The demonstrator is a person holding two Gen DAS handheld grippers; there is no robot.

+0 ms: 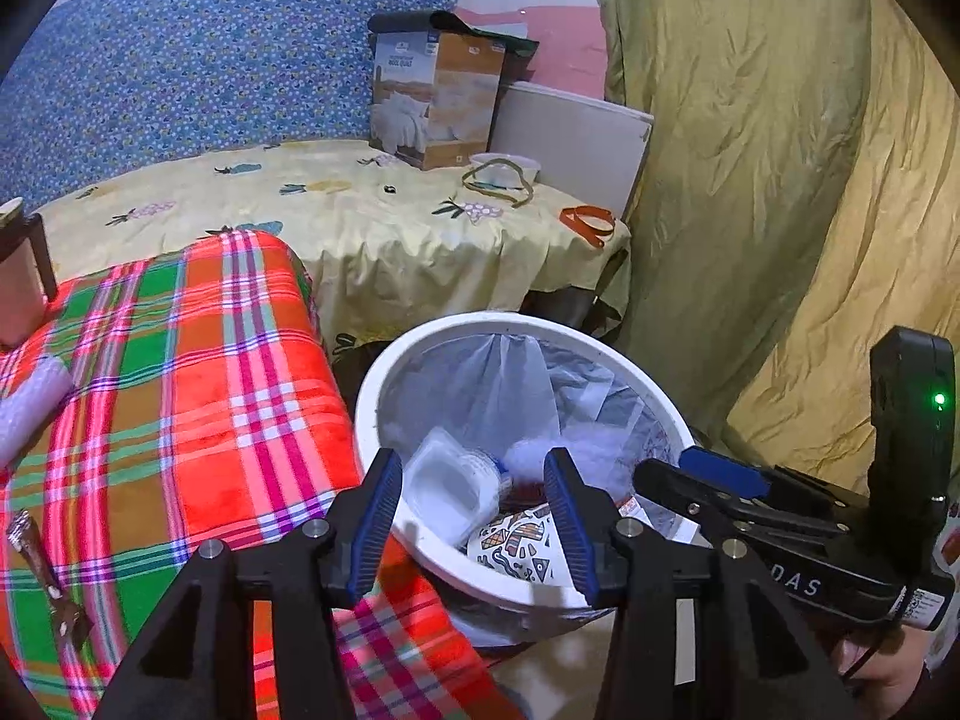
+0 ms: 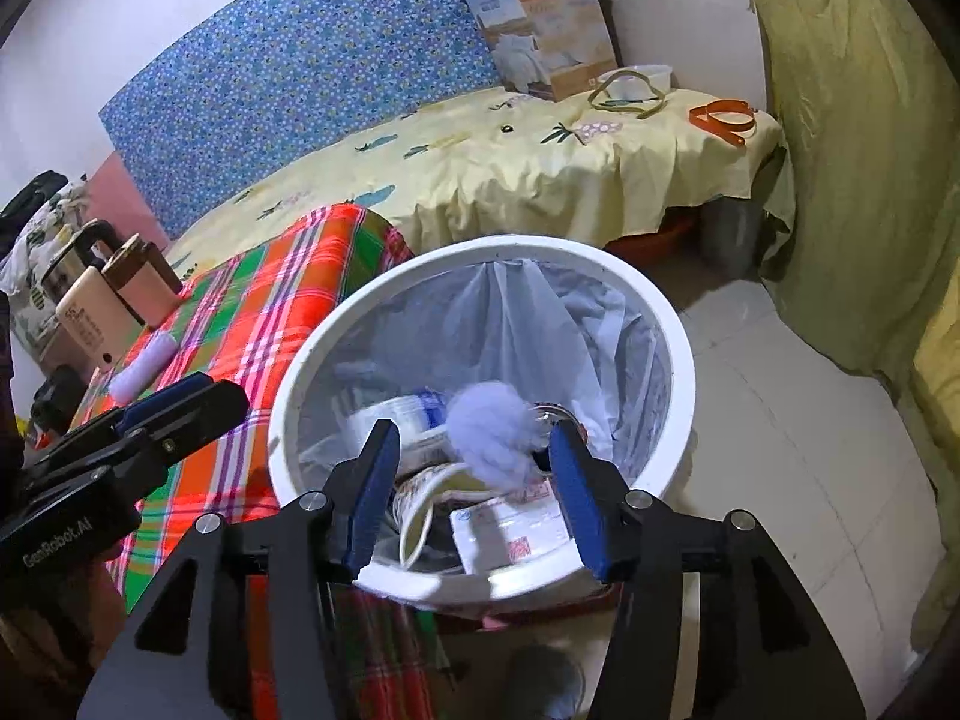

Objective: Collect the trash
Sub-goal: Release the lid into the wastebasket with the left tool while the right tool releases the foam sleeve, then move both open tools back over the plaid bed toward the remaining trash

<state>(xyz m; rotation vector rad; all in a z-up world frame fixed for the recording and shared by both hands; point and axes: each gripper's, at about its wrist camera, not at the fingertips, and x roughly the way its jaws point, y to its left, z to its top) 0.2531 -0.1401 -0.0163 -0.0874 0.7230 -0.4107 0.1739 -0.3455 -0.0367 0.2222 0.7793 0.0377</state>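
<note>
Here the drop step looks done; the right gripper (image 2: 474, 492) gapes empty above the fluffy pale-blue pompom (image 2: 493, 435) in the white plastic-lined round bin (image 2: 678, 324); the left gripper (image 1: 474, 519), near the bin, is wide and empty too; next, seemingly, fetch the white bubble-wrap roll (image 1: 30, 402) at far left.

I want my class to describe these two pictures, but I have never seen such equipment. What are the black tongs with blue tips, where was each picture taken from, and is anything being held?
No robot arm here: a person holds a two-finger gripper in each hand, each carrying a wide-angle camera that looks along its fingers. One picture comes from the left gripper, the other from the right gripper. Both point down into a white bin lined with a clear bag, already holding a plastic tub, a paper cup and printed paper. A fluffy pale-purple ball sits between the right gripper's open fingers, over the bin; they do not seem to press it. The left gripper is open and empty. Beside the bin lies a plaid blanket.
</note>
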